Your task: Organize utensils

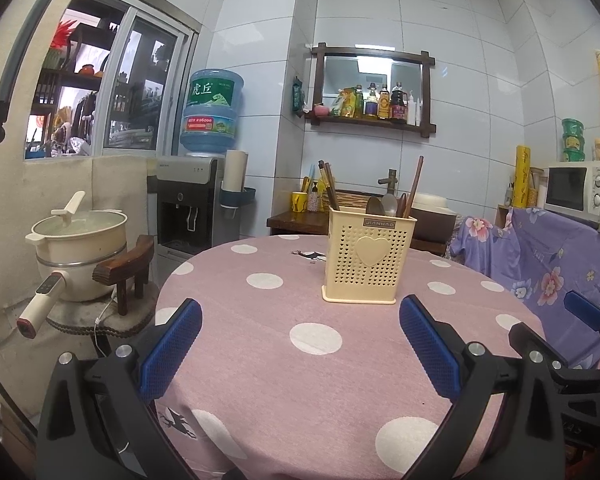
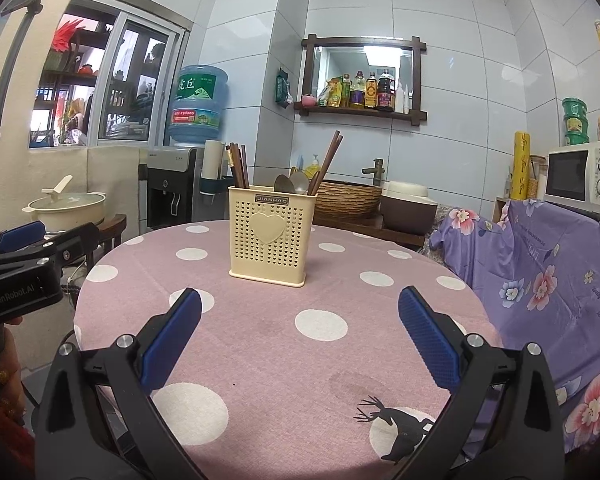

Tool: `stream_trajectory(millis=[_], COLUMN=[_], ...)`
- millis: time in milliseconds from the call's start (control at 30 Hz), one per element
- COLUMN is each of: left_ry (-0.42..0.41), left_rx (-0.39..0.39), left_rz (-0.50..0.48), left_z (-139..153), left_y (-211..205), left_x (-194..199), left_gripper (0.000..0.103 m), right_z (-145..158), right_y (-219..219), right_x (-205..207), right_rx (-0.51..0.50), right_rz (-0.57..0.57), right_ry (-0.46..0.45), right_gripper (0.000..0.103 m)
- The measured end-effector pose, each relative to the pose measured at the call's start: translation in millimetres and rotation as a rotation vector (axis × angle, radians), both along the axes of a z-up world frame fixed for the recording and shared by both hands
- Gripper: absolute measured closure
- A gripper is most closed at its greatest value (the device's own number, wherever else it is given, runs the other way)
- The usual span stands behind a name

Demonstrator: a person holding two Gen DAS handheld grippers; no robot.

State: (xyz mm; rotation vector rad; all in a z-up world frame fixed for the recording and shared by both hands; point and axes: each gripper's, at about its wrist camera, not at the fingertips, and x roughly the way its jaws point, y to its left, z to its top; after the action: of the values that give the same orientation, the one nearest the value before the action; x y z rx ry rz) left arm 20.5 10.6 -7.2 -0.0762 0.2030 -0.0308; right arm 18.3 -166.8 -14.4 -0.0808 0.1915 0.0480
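A cream perforated utensil holder (image 1: 370, 256) (image 2: 271, 234) with a heart on its front stands upright on the round pink polka-dot table (image 1: 284, 360) (image 2: 268, 344). In it stand dark wooden chopsticks (image 2: 238, 166) at its left end, spoons (image 2: 292, 184) in the middle, and more chopsticks (image 2: 328, 160) leaning right. My left gripper (image 1: 300, 312) is open and empty, low over the near table. My right gripper (image 2: 300, 304) is open and empty, also short of the holder. The left gripper's body shows at the right wrist view's left edge (image 2: 20, 264).
A cream electric pot (image 1: 76, 248) sits on a stool left of the table, next to a water dispenser (image 1: 198, 200). A purple floral cloth (image 2: 540, 280) covers furniture at right, under a microwave (image 2: 580, 176). A basket sink (image 2: 348, 198) stands behind the table.
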Motion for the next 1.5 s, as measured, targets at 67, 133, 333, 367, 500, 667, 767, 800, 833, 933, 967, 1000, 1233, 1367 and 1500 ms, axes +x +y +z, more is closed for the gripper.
stream_trajectory(millis=[67, 133, 333, 367, 500, 667, 767, 800, 833, 933, 967, 1000, 1233, 1367, 1500], left_ry=[0.002, 0.002, 0.001, 0.0, 0.005, -0.004, -0.006, -0.009, -0.009, -0.006, -0.005, -0.003, -0.004, -0.013, -0.014], left_rx=[-0.001, 0.0, 0.001, 0.002, 0.002, 0.003, 0.004, 0.004, 0.005, 0.009, 0.009, 0.009, 0.012, 0.014, 0.017], left_rz=[-0.001, -0.002, 0.002, 0.004, 0.0, 0.01, 0.012, 0.013, 0.011, 0.007, 0.007, 0.007, 0.006, 0.008, 0.012], left_z=[-0.3, -0.6, -0.2, -0.2, 0.5, 0.8, 0.7, 0.6, 0.4, 0.1, 0.0, -0.1, -0.7, -0.8, -0.1], left_y=[-0.1, 0.0, -0.4, -0.3, -0.7, -1.4, -1.2, -1.2, -1.8, -2.8, -2.8, -2.7, -3.9, -3.8, -4.3], left_x=[0.6, -0.1, 0.2, 0.0, 0.1, -0.3, -1.2, -1.4, -1.8, -2.1, -2.1, -2.1, -1.9, -3.6, -4.1], left_gripper=[0.005, 0.005, 0.005, 0.005, 0.005, 0.005, 0.005, 0.005, 0.005, 0.005, 0.005, 0.005, 0.005, 0.005, 0.005], right_z=[-0.1, 0.2, 0.1, -0.1, 0.2, 0.0, -0.1, -0.1, 0.0, -0.2, -0.3, -0.5, -0.5, -0.2, -0.6], right_y=[-0.1, 0.3, 0.4, 0.4, 0.7, 0.5, 0.2, 0.3, 0.2, 0.4, 0.3, 0.2, 0.2, 0.4, -0.8], right_x=[-0.1, -0.8, -1.2, -1.6, -2.2, -2.5, -2.4, -2.4, -2.6, -2.2, -2.5, -2.7, -2.5, -2.6, -2.7], right_rx=[0.002, 0.0, 0.0, 0.0, 0.001, 0.0, -0.001, 0.0, 0.0, -0.001, -0.001, -0.001, -0.002, -0.001, -0.001], right_rz=[-0.001, -0.004, -0.004, -0.004, -0.005, -0.006, -0.005, -0.006, -0.006, -0.005, -0.005, -0.005, -0.006, -0.008, -0.009], right_ry=[0.001, -0.003, -0.004, -0.004, -0.003, -0.005, -0.004, -0.004, -0.004, 0.0, 0.0, 0.0, -0.002, 0.001, 0.001], right_gripper=[0.006, 0.006, 0.006, 0.006, 0.006, 0.006, 0.006, 0.006, 0.006, 0.006, 0.006, 0.006, 0.006, 0.006, 0.006])
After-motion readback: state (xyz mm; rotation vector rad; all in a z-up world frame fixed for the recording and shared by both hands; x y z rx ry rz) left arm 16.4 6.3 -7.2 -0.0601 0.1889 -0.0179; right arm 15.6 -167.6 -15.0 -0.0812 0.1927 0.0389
